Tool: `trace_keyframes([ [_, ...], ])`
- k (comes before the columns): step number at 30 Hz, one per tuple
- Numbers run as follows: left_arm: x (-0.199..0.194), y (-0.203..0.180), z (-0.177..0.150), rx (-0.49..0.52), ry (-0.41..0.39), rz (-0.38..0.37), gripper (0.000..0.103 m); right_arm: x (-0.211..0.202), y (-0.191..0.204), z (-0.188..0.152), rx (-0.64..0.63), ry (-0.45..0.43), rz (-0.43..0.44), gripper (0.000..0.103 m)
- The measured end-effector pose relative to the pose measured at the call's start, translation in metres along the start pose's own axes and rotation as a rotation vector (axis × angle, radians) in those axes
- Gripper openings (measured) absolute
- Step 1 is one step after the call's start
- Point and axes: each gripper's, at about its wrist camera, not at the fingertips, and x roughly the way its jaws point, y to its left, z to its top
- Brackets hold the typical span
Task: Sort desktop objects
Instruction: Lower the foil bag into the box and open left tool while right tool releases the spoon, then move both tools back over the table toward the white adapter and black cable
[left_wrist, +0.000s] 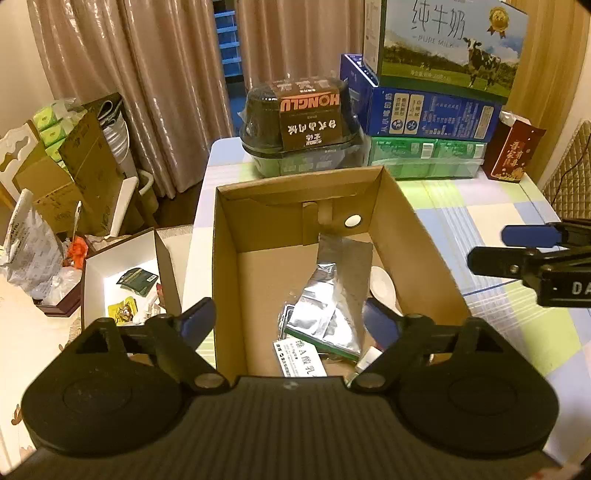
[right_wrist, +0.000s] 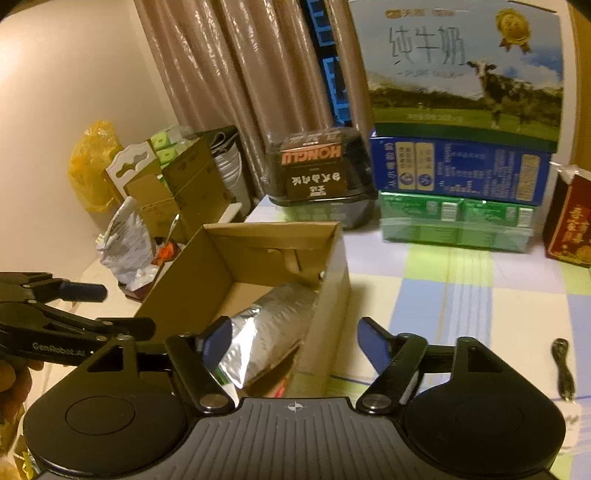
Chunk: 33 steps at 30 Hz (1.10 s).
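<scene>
box mouth: cardboard box (left_wrist: 424, 236) open on top, a way in from above
box floor: far left part bare; foil bag (left_wrist: 332, 295), packets and a spoon (left_wrist: 382, 284) fill the near right
table right of box: checked cloth (right_wrist: 461, 295) mostly bare, only a black cable (right_wrist: 563, 369) near the edge
table back: stacked cartons (left_wrist: 436, 110) and a black tub (left_wrist: 299, 122) wall it off
left of table: white tray (left_wrist: 96, 280) and floor clutter
</scene>
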Motion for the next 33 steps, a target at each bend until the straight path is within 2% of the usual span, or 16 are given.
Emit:
trace_keyframes([
  [2, -0.007, -0.003, -0.002, 0.0, -0.005, 0.008, 0.095, -0.009, -0.002, -0.003, -0.003, 0.0, -0.002, 0.082],
  [6, -0.024, -0.01, -0.007, -0.008, -0.031, 0.019, 0.099, -0.032, -0.009, -0.011, -0.001, -0.012, -0.017, 0.091],
  [8, -0.033, -0.014, -0.01, -0.005, -0.05, 0.035, 0.102, -0.044, -0.014, -0.016, 0.002, -0.013, -0.022, 0.092],
  [16, -0.074, -0.04, -0.021, -0.023, -0.112, 0.031, 0.102, -0.094, -0.032, -0.037, 0.024, -0.026, -0.049, 0.097],
  [22, -0.101, -0.071, -0.03, -0.006, -0.151, 0.066, 0.102, -0.132, -0.052, -0.057, 0.042, -0.043, -0.085, 0.098],
  [33, -0.137, -0.125, -0.053, -0.022, -0.205, 0.032, 0.102, -0.2, -0.081, -0.093, 0.05, -0.085, -0.153, 0.101],
])
